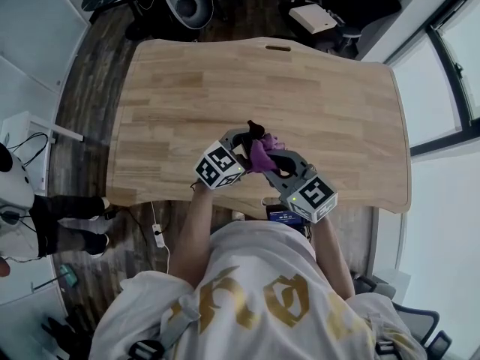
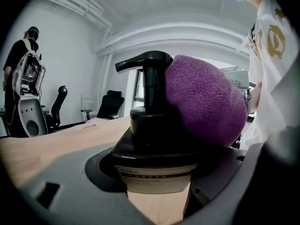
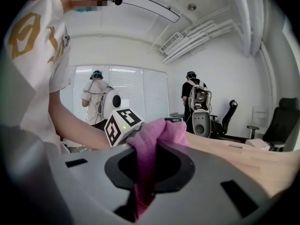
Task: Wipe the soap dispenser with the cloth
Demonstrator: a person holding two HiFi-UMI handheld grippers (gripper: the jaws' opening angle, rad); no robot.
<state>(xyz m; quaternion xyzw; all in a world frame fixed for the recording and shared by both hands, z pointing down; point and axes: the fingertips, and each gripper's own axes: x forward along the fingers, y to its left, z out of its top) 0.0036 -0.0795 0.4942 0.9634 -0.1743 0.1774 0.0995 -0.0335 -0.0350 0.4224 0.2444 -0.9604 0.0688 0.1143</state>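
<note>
A black soap dispenser (image 2: 150, 125) with a pump head and a pale label sits clamped between the jaws of my left gripper (image 2: 157, 191), held above the wooden table (image 1: 300, 96). A purple cloth (image 2: 204, 102) is bunched against the right side of its pump neck. In the right gripper view the same cloth (image 3: 150, 149) is pinched between the jaws of my right gripper (image 3: 140, 200), folding over them. In the head view both grippers meet near the table's front edge, left gripper (image 1: 238, 142) and right gripper (image 1: 274, 158) with the cloth (image 1: 262, 153) between them; the dispenser's pump (image 1: 255, 129) pokes up.
Office chairs (image 2: 110, 106) and a white robot-like machine (image 3: 202, 112) stand beyond the table. Other people stand in the room (image 3: 96, 97). A small slot (image 1: 278, 49) is cut in the table's far edge. A power strip (image 1: 158, 235) lies on the floor at left.
</note>
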